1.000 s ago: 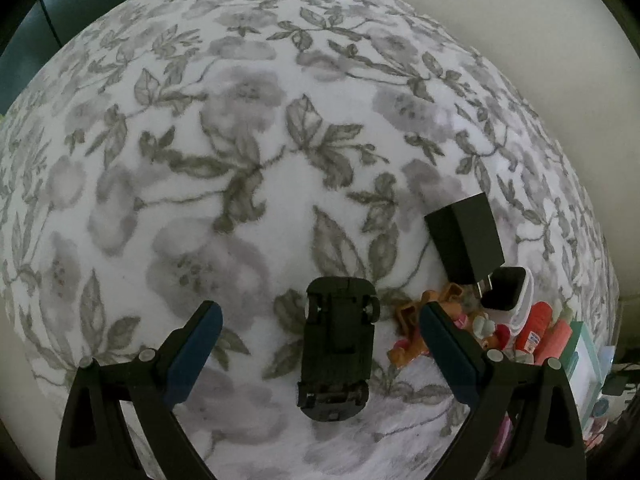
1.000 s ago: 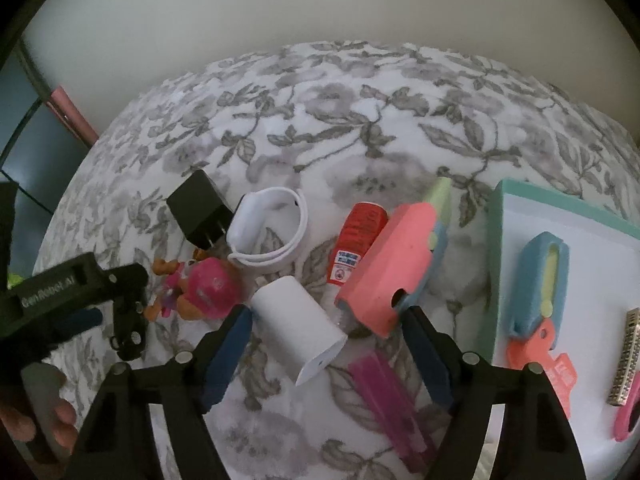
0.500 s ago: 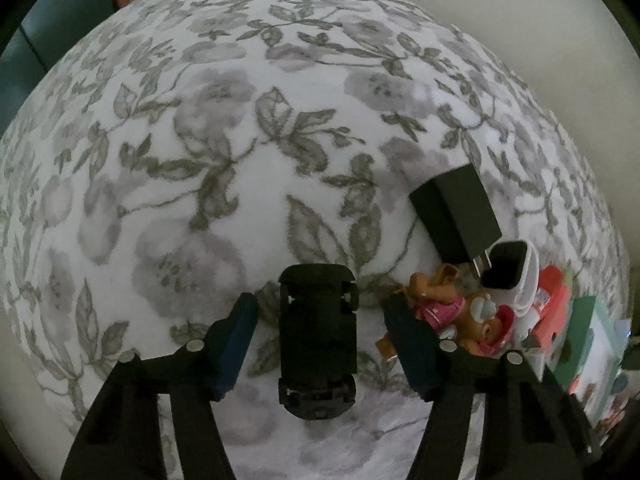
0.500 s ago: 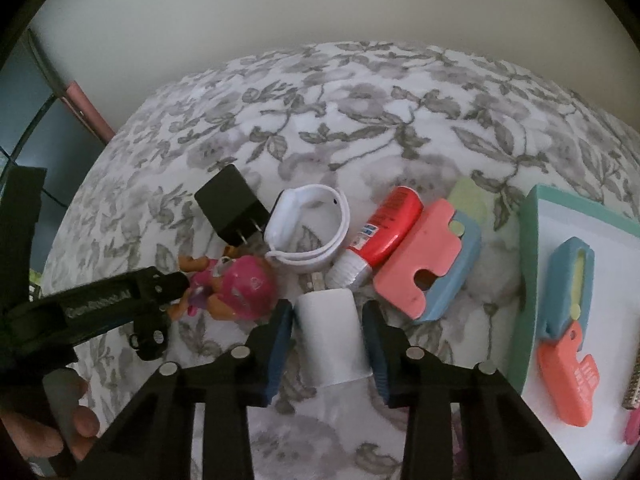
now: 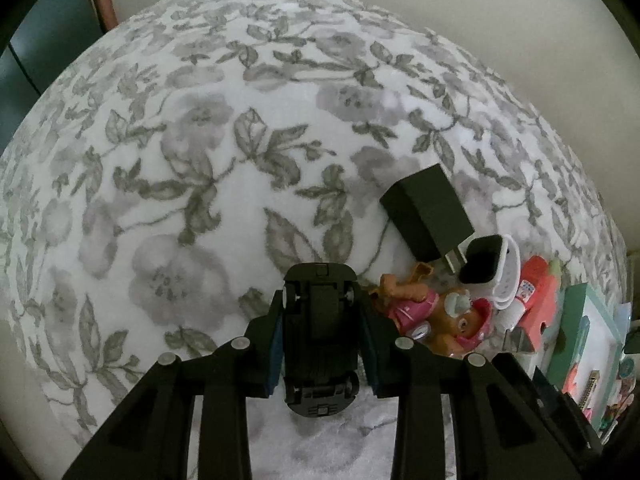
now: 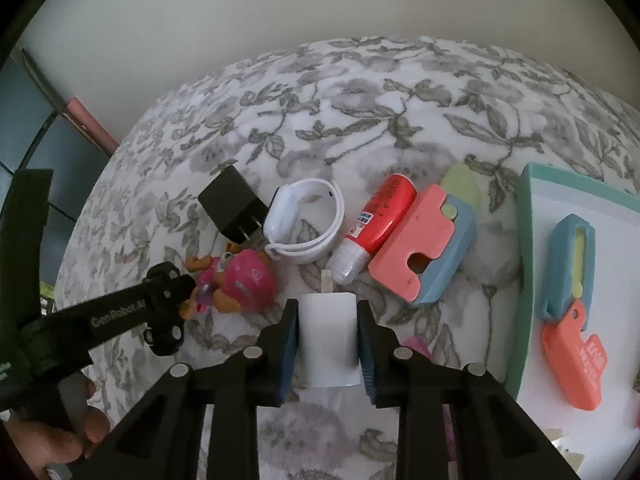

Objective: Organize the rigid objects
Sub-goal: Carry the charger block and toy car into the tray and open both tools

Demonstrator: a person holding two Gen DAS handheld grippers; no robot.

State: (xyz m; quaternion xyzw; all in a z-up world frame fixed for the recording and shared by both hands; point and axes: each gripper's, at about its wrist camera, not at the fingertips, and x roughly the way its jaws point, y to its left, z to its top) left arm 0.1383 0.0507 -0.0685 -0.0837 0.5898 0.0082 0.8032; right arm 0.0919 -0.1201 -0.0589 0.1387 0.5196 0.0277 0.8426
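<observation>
Our left gripper [image 5: 320, 344] is closing on the toy car [image 5: 319, 332], our right gripper [image 6: 328, 344] on the white charger [image 6: 329, 344]; we should squeeze squarely, then lift straight.

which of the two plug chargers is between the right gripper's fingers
The white charger, pinched between the closing pads of the right gripper. The black charger lies free on the cloth beside the white watch.

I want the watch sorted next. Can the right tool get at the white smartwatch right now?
Probably not yet: the right tool is closing on the white charger. The smartwatch lies uncovered just beyond.
</observation>
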